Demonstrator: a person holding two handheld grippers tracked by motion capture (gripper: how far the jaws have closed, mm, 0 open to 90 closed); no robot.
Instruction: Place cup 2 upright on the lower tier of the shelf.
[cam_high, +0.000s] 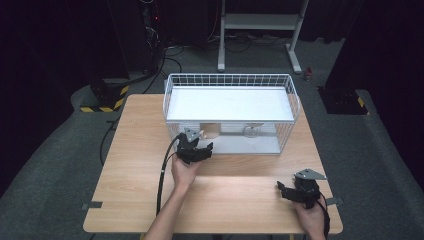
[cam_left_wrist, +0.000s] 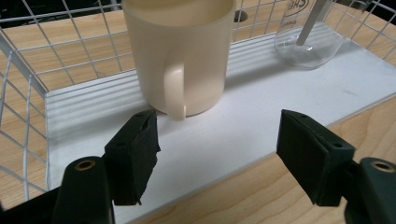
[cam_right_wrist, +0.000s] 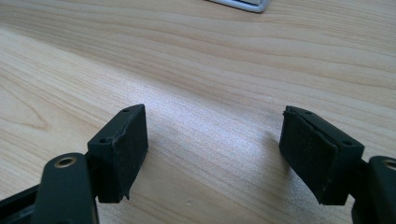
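The left gripper (cam_left_wrist: 217, 149) was held with its jaws apart and empty just before the cream mug (cam_left_wrist: 180, 56), near the front edge of the rack's white lower shelf (cam_left_wrist: 261, 107), probably so that its handle could be taken, while the right gripper (cam_right_wrist: 212, 149) was kept open, holding nothing, over the wooden table (cam_right_wrist: 210, 60).

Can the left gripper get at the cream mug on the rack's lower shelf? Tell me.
Probably yes. The left gripper is open, facing the cream mug handle-on, and the rack's front is open, with nothing between them.
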